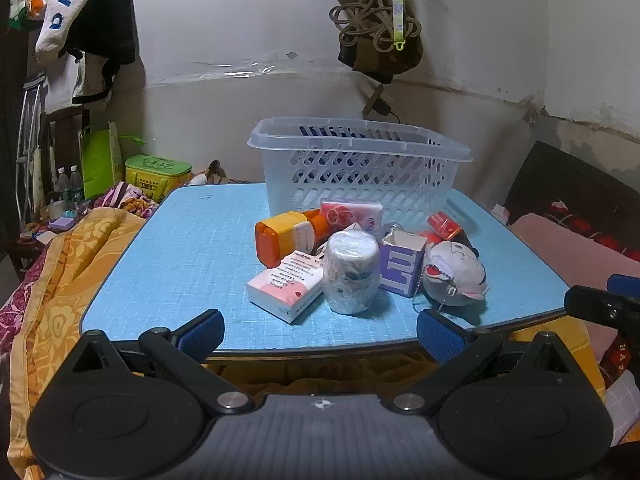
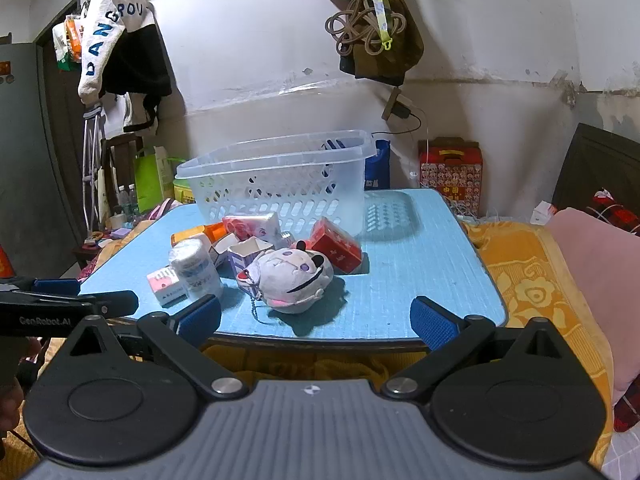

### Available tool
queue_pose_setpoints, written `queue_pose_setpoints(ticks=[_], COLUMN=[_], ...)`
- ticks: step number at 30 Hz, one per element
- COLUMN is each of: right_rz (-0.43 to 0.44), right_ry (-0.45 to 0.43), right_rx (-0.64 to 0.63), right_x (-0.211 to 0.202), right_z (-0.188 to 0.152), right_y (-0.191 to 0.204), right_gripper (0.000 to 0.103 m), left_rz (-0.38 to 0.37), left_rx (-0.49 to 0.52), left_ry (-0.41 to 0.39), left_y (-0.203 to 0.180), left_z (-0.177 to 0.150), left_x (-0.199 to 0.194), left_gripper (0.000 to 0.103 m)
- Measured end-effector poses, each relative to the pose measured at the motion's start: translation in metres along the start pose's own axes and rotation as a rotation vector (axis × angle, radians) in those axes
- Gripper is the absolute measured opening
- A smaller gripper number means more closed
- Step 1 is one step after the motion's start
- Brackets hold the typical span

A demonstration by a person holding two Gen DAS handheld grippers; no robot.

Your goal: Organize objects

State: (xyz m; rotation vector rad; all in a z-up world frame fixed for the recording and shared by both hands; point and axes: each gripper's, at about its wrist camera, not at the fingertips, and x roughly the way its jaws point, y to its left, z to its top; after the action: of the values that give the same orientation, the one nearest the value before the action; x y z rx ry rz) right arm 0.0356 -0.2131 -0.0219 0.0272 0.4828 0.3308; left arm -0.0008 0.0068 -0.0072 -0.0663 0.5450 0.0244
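A clear plastic basket [image 1: 360,168] [image 2: 280,184] stands at the back of the blue table [image 1: 180,260] [image 2: 420,272]. In front of it lies a pile: an orange bottle [image 1: 288,236], a pink tissue pack [image 1: 352,212], a wrapped white roll [image 1: 351,276] [image 2: 196,268], a pink-white box [image 1: 286,288], a purple box [image 1: 402,266] [image 2: 248,258], a grey plush [image 1: 454,276] [image 2: 292,276] and a red box [image 2: 336,244]. My left gripper [image 1: 320,334] is open and empty at the table's near edge. My right gripper [image 2: 316,320] is open and empty, just short of the plush.
A yellow patterned blanket [image 1: 60,272] [image 2: 532,280] lies around the table. Bags and clothes hang on the wall [image 1: 376,32]. A green-lidded bin [image 1: 156,174] and a red gift box [image 2: 450,168] stand behind the table.
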Motion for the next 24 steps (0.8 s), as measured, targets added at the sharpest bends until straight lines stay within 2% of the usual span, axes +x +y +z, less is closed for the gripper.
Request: queue_pose_setpoints(ticks=[18,24], right_rz=[-0.006,-0.011], right_ry=[0.011,0.013], right_rx=[0.001,-0.007], right_x=[0.0013,0.0007], right_z=[0.0008,0.0000], right_y=[-0.0007,0.0003], right_gripper=[0.103,0.103], left_rz=[0.015,0.025], left_rx=[0.002,0.033], left_ry=[-0.005,-0.013], left_y=[0.0002,-0.0055], left_z=[-0.0013,-0.0023], left_x=[-0.0014,-0.0011], left_gripper=[0.103,0.103])
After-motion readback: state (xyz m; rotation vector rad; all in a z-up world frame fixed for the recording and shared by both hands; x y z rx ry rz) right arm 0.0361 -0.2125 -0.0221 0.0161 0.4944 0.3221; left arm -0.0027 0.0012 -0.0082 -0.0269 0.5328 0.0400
